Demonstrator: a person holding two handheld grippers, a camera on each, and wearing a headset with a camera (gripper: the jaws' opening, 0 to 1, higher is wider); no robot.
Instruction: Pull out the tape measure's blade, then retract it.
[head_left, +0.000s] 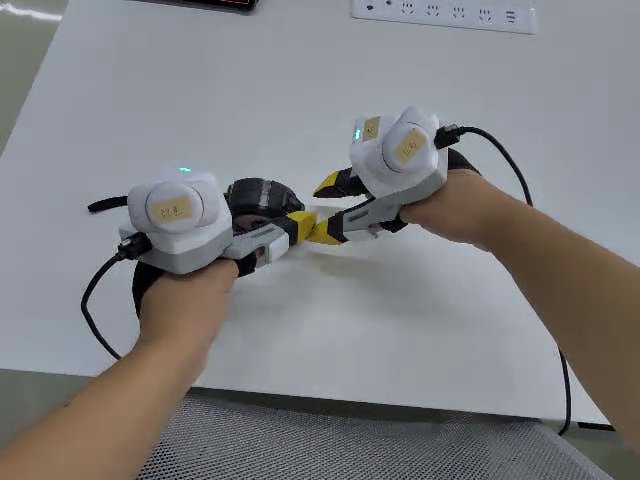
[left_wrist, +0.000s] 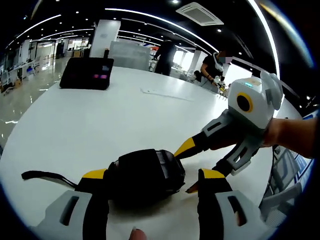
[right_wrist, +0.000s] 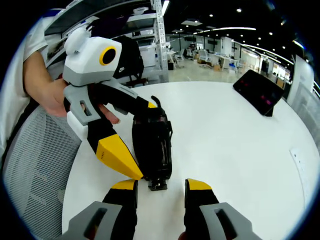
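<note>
A black tape measure (head_left: 262, 196) lies on the white table (head_left: 200, 90), its wrist strap (head_left: 106, 204) trailing left. My left gripper (head_left: 290, 212) is open and straddles the case (left_wrist: 145, 175). One yellow-tipped jaw lies against the case's side, and a small gap shows at the other. My right gripper (head_left: 323, 210) faces it from the right, open. Its yellow fingertips (right_wrist: 125, 186) sit just short of the case's end piece (right_wrist: 157, 185). No blade is drawn out.
A white power strip (head_left: 445, 12) lies at the table's far edge and a dark tablet-like device (left_wrist: 87, 73) stands farther back. Black cables (head_left: 100, 300) hang off both grippers. The near table edge (head_left: 330, 395) borders a mesh chair seat (head_left: 350, 440).
</note>
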